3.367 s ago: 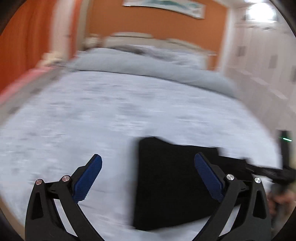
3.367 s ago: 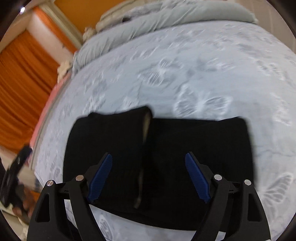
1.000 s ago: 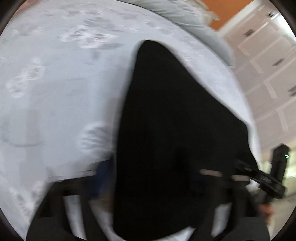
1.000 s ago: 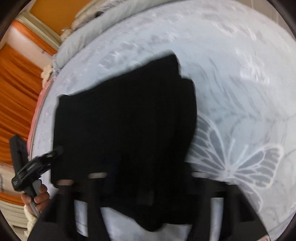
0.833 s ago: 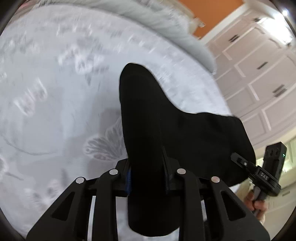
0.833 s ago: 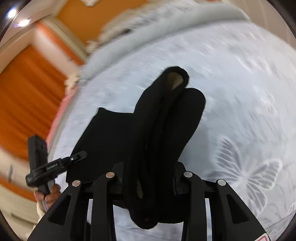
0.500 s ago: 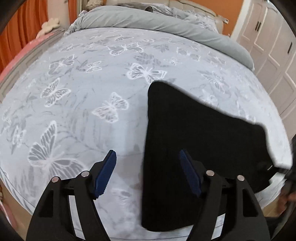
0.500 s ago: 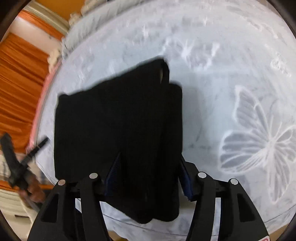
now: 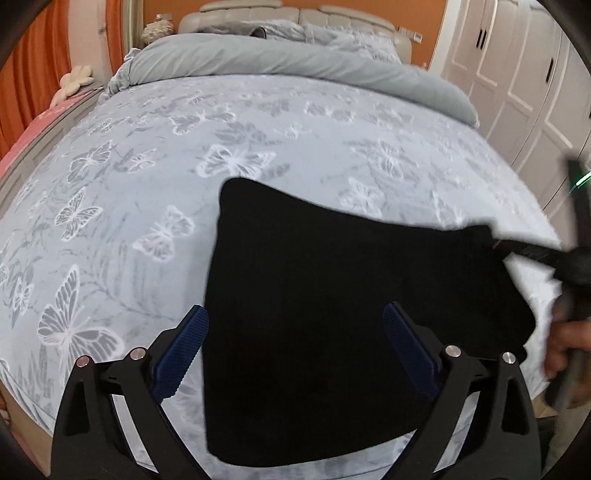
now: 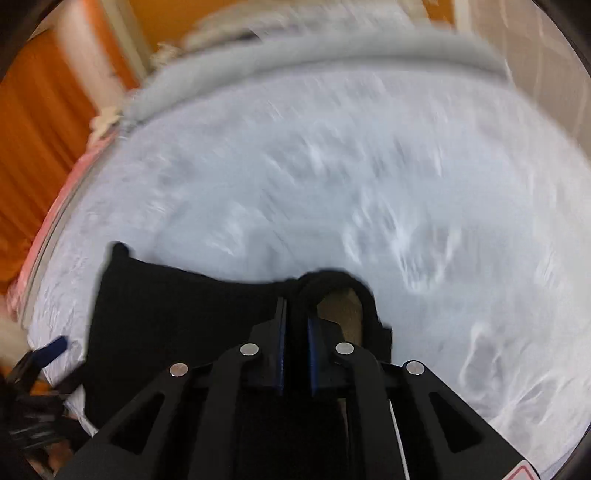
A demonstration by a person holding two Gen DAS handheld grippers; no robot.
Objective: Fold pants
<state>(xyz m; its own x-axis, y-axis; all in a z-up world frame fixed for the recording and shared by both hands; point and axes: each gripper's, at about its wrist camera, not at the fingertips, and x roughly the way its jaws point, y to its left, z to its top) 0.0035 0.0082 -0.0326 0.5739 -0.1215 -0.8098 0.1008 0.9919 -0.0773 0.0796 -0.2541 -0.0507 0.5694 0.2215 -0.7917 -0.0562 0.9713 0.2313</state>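
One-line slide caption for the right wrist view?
Right gripper shut on the folded black pants, pinching a corner above the pale butterfly-print bedspread.

We see a wide bed (image 9: 258, 155) under a pale blue sheet printed with white butterflies. At its far end a grey duvet (image 9: 295, 61) lies rolled below a padded cream headboard (image 9: 288, 13). The far wall (image 9: 428, 22) is orange. Orange curtains (image 9: 33, 66) hang on the left, and white panelled wardrobe doors (image 9: 517, 81) line the right side.
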